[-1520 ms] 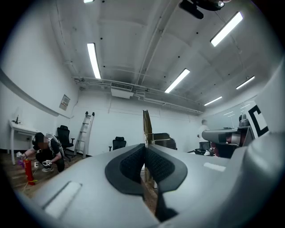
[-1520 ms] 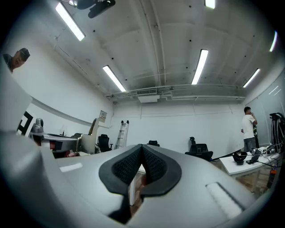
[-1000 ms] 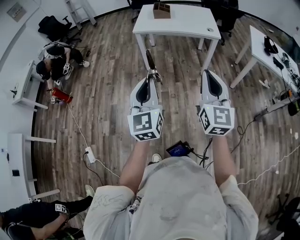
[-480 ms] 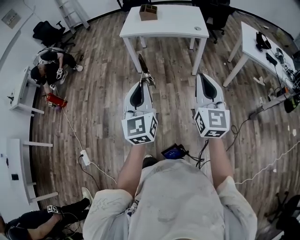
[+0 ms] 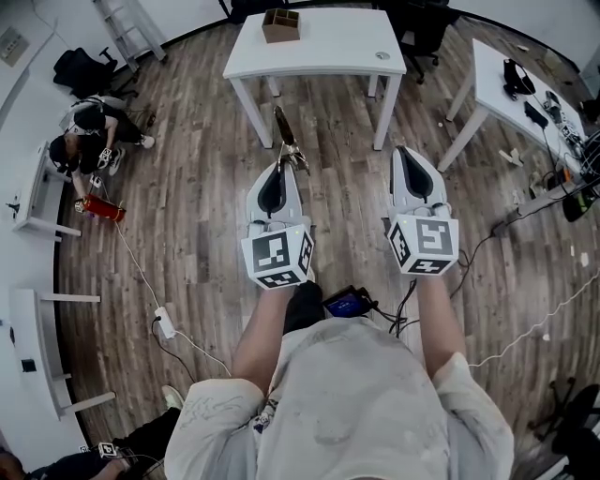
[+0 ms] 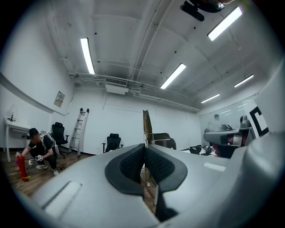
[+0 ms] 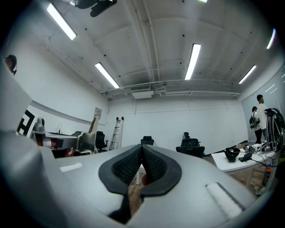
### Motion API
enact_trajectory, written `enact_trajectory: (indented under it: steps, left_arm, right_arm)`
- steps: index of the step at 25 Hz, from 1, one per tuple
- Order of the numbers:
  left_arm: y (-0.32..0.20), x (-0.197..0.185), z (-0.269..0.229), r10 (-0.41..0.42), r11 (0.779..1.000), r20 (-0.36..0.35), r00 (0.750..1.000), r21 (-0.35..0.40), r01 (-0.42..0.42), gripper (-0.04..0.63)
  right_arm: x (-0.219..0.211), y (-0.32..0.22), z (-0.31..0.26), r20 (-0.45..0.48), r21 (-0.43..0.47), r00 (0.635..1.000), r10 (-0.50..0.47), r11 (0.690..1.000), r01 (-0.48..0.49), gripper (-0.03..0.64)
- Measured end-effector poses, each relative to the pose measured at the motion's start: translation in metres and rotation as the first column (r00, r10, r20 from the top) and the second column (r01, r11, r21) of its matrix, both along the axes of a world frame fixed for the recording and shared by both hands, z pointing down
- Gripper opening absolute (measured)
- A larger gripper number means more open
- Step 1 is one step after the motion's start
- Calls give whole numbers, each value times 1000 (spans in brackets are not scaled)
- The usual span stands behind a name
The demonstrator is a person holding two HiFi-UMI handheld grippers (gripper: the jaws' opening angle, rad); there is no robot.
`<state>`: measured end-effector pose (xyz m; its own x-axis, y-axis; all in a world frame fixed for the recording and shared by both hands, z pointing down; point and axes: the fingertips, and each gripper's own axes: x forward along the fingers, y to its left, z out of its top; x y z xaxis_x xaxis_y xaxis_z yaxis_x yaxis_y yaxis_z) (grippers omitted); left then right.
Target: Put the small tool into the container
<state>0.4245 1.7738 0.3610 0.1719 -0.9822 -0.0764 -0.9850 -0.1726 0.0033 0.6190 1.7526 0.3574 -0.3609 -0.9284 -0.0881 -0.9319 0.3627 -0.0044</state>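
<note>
Both forearms are held forward, parallel; a slim brownish metal tool is pinched in the grey left gripper; the grey right gripper is closed, empty

Open wood floor runs up to white table. Tabletop mostly bare: wooden container at far left corner, small round item near right edge. Front table legs stand below near edge, wide gap between them. Small tool juts ahead of left gripper, tip close to table front. Second white table at right, cluttered, with open floor between tables. Cables on floor at left, well aside. Office chair behind table.
</note>
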Motion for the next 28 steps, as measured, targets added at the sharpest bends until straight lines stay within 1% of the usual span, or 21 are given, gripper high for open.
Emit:
enact_trajectory:
  steps: [3,6,13,20,25,28]
  left_arm:
    - [-40,-21,9,4,1000,-4,1000,0,-4,21]
    - [-100,-64,2,4,1000,-7,1000,1,-4,21]
    - [-239,-192,-13,5,1000,-5,1000,-8,-5,21]
    - [-403,-334,-35,25,1000,-10,1000,-11,-25,21]
    - [-517,-448,-46,40,999,-18,999,-10,-40,21]
    - [-581,-495,-45,46,999,-22,999,-9,-46,21]
  right_arm:
    - [-21,-41,6,-3,3,1000,3,1000,-3,6]
    - [-68,-100,-1,-14,7,1000,-2,1000,2,6]
    - [-201,-239,-20,-26,11,1000,-8,1000,9,6]
    - [-352,-404,-45,-38,14,999,-7,1000,7,6]
    - [-469,-517,-58,-50,18,999,0,1000,1,6]
    - [-517,-581,-58,-53,19,999,4,1000,-3,6]
